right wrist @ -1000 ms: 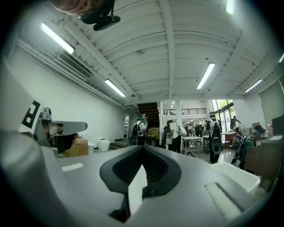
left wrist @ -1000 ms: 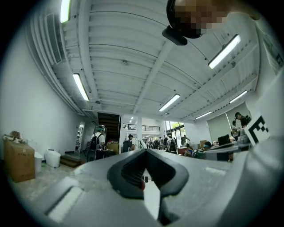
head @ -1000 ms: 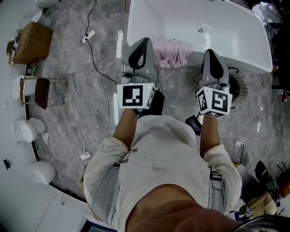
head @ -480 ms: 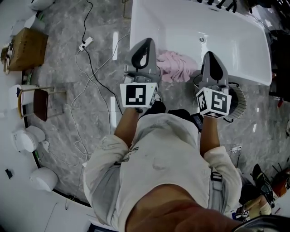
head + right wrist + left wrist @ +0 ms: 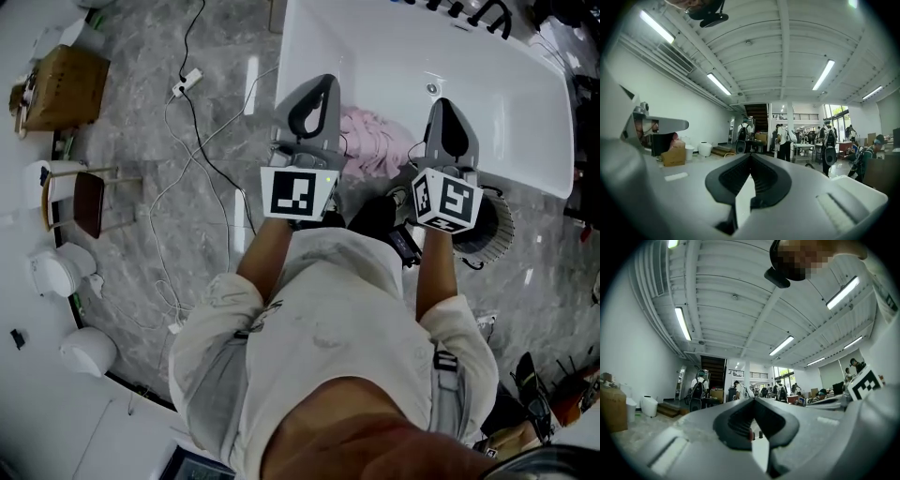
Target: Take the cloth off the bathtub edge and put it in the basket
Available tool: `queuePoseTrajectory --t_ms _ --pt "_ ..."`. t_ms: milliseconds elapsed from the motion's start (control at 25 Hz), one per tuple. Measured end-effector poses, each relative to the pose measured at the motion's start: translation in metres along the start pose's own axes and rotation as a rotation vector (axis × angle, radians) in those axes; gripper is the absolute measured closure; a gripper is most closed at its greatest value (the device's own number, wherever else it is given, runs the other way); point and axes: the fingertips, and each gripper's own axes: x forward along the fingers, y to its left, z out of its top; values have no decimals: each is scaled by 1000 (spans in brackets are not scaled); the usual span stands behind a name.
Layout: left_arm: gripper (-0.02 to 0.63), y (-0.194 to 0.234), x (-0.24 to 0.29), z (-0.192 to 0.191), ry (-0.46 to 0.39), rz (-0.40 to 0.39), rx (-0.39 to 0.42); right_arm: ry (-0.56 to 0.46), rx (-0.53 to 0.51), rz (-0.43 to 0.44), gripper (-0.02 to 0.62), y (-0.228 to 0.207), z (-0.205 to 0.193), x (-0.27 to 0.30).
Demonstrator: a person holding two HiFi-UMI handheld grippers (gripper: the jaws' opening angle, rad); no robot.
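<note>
Pink cloth (image 5: 375, 141) shows only overhead; left hand-held gripper (image 5: 753, 400) and right hand-held gripper (image 5: 750, 155) each have jaws together.

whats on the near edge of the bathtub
A crumpled pink cloth lies on the bathtub rim. Its left side runs behind the left gripper, so how far it reaches there can't be seen.

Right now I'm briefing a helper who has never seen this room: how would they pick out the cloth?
Find the big white bathtub at the top of the head view. On its near edge, between the left gripper and the right gripper, lies a crumpled cloth. It is the only pink, soft thing there; the tub is white, the grippers grey.
</note>
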Motion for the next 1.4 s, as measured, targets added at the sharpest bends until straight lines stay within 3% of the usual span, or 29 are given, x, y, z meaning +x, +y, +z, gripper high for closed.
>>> queuePoseTrajectory --t_ms 160,480,840,960,1160,1400 --pt "606 -2 3 -11 13 11 13 32 0 33 592 0 -17 15" --pt "606 5 7 -49 13 40 58 148 27 74 592 10 -87 35" --pt "606 -15 -8 -128 116 39 9 396 48 65 592 5 -244 16" --pt "606 -15 -4 -159 134 33 8 493 34 107 584 12 -306 20" --pt "606 -18 -12 -207 200 30 -14 670 -39 267 398 38 -397 9" --pt "606 -24 -26 -244 278 16 -42 819 -369 525 194 67 -473 5"
